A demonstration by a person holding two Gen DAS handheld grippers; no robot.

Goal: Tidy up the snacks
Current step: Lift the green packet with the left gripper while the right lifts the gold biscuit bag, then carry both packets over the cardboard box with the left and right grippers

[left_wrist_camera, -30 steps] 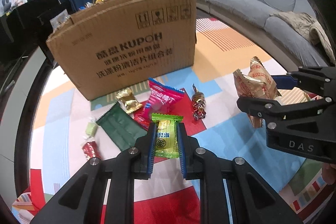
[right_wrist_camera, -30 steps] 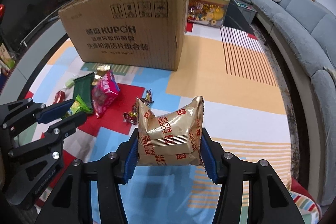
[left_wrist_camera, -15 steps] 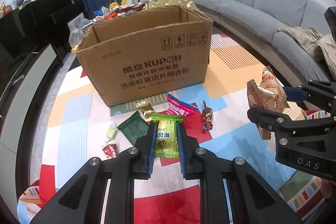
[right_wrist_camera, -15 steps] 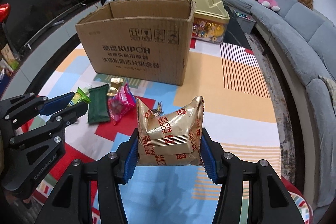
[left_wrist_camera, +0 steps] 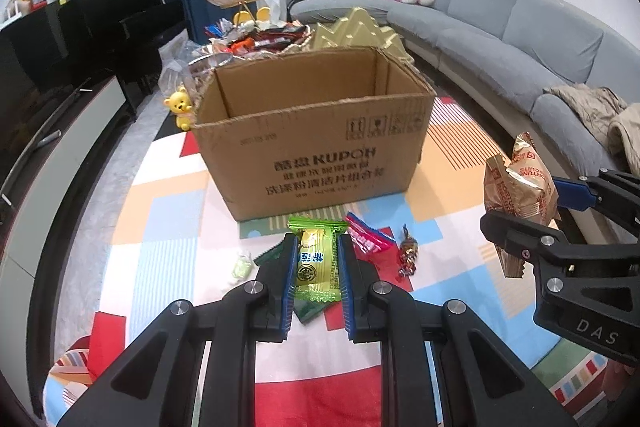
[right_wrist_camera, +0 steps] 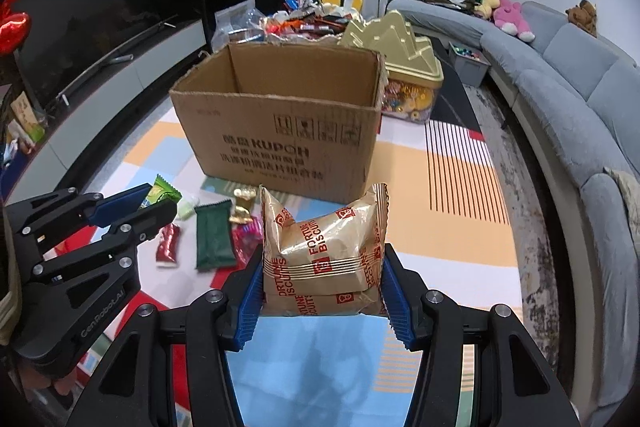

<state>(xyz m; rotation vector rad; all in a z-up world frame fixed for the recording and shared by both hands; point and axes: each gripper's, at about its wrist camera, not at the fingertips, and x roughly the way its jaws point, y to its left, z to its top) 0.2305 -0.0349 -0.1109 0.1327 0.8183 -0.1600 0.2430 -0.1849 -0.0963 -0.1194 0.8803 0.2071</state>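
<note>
My left gripper [left_wrist_camera: 317, 259] is shut on a green and yellow candy packet [left_wrist_camera: 316, 259] and holds it in the air in front of the open cardboard box [left_wrist_camera: 316, 147]. My right gripper [right_wrist_camera: 323, 259] is shut on a gold Fortune Biscuits bag [right_wrist_camera: 324, 251], also raised before the box [right_wrist_camera: 280, 131]. The bag shows at the right of the left wrist view [left_wrist_camera: 516, 187]. Loose snacks lie on the mat by the box: a dark green packet [right_wrist_camera: 214, 235], a red candy [right_wrist_camera: 167, 243], a pink packet [left_wrist_camera: 366, 237], a gold candy [right_wrist_camera: 242, 207].
A gold-lidded snack container [right_wrist_camera: 404, 67] and a tiered dish piled with snacks [right_wrist_camera: 308, 15] stand behind the box. A grey sofa [left_wrist_camera: 520, 39] curves along the right. A black TV cabinet [right_wrist_camera: 100, 39] runs along the left. A small yellow bear [left_wrist_camera: 182, 107] stands left of the box.
Both grippers have risen with their snacks, so the box's open top and inside walls have come into view. The loose snacks on the mat have not moved.
</note>
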